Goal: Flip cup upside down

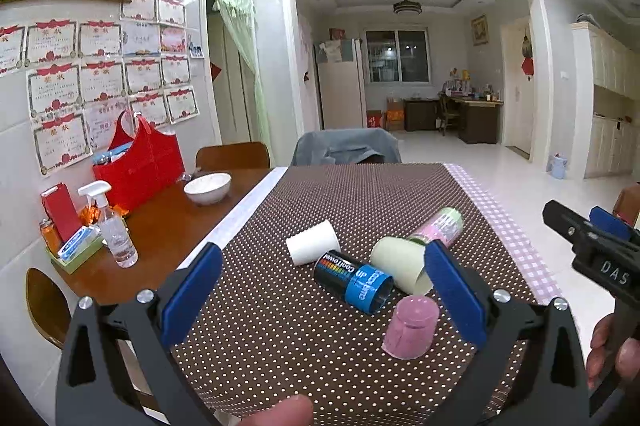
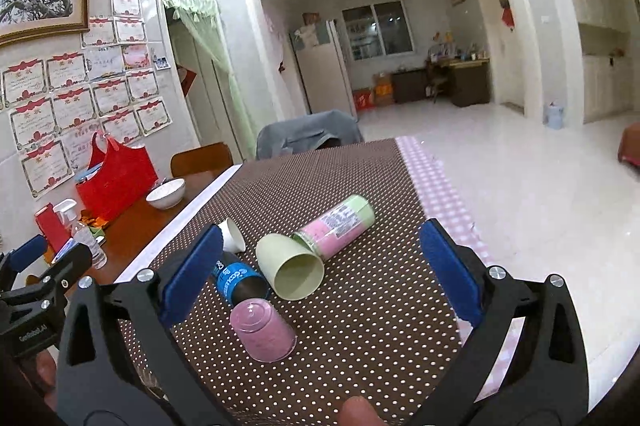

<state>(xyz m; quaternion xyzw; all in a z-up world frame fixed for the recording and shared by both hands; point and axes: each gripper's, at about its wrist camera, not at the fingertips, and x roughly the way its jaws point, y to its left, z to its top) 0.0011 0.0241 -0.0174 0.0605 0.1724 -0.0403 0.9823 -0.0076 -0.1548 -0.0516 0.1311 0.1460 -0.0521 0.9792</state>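
Note:
A pink cup (image 1: 410, 326) stands upside down on the brown dotted tablecloth (image 1: 320, 194); it also shows in the right wrist view (image 2: 264, 330). A pale green cup (image 1: 400, 268) (image 2: 290, 268) lies on its side, mouth toward the right camera. A white paper cup (image 1: 312, 242) (image 2: 232, 236) lies on its side too. My left gripper (image 1: 324, 290) is open and empty above the cloth, near the cups. My right gripper (image 2: 320, 270) is open and empty, with the cups between its fingers in view.
A black and blue canister (image 1: 354, 280) and a pink and green bottle (image 1: 438, 226) lie among the cups. On the wooden table to the left are a white bowl (image 1: 207, 188), a red bag (image 1: 138, 166) and a spray bottle (image 1: 114, 226). A chair (image 1: 346, 146) stands at the far end.

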